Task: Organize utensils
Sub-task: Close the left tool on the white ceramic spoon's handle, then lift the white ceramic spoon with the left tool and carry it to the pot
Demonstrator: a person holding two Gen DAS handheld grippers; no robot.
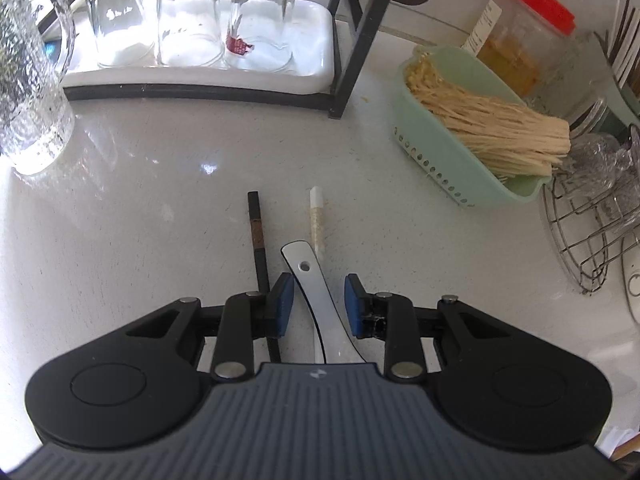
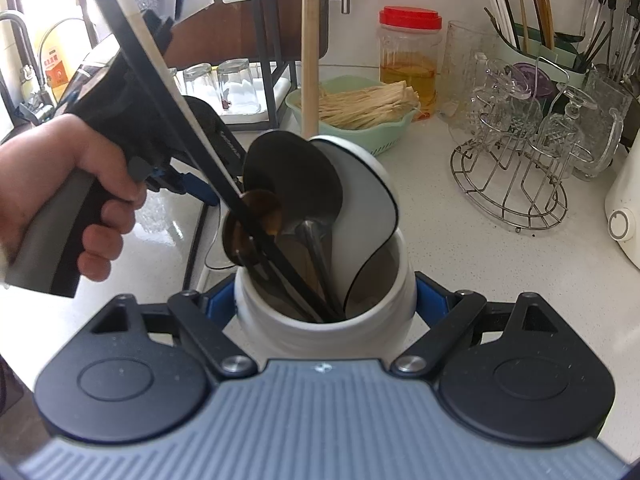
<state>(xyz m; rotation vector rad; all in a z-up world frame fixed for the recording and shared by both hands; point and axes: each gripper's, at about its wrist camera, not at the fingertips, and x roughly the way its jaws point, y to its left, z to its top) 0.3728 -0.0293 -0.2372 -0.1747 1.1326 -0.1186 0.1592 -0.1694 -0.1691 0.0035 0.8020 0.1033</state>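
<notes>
The left hand-held gripper (image 1: 319, 300) is open, with a white spoon (image 1: 320, 300) between its pads, not touching. Two chopsticks (image 1: 258, 248) lie beside it on the surface (image 1: 140, 220). The right hand-held gripper (image 2: 324, 304) squeezes a white pot (image 2: 324, 320) full of utensils. The spoon handle looks smooth and thin. It might slip out, or the pads might nip a chopstick too.

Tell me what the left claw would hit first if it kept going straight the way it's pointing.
Probably the white spoon handle already between the left claw's pads, then the countertop beneath it; depth is unclear.
</notes>
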